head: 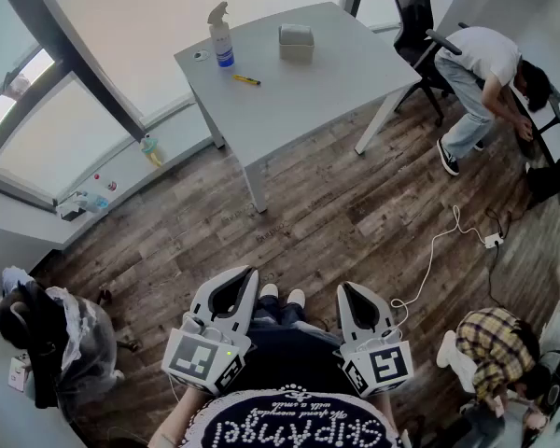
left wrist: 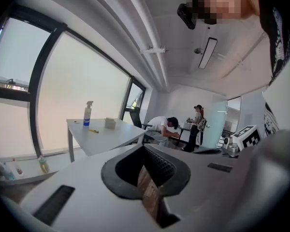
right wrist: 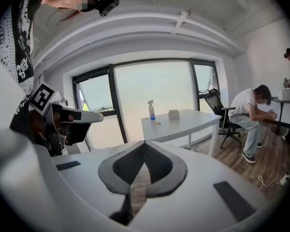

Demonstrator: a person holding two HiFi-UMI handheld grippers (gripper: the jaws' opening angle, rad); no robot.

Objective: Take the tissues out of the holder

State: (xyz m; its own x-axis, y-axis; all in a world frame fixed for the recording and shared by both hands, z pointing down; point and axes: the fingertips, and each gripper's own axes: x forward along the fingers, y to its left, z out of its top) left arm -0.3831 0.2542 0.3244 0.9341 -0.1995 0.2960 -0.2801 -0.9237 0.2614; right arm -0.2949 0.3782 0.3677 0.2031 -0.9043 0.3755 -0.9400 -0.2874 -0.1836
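down at the tips, nothing is held. the left gripper (left wrist: 144, 148) is seen with its jaws pressed together and empty, and the right gripper (right wrist: 144, 143) is closed up the same way, with nothing caught in it either. both are kept low and close to the body, side by side, tipped a bit downward over the floor (head: 336, 213), with shoes (head: 282, 294) peeking out between them.

further out, well apart from both grippers, a grey table (head: 345, 73) is set up. the tissue holder (head: 296, 41) is sat upright near the table's far edge, untouched. whether tissues are sticking out of it can't be told from this far off. a spray bottle (head: 221, 34) is stood to its left, and a yellow pen (head: 246, 80) is laid nearer the front edge.

off to the right, a person (head: 481, 68) is bent over beside a chair (head: 415, 17), and a white cable (head: 434, 250) is trailed across the floor.
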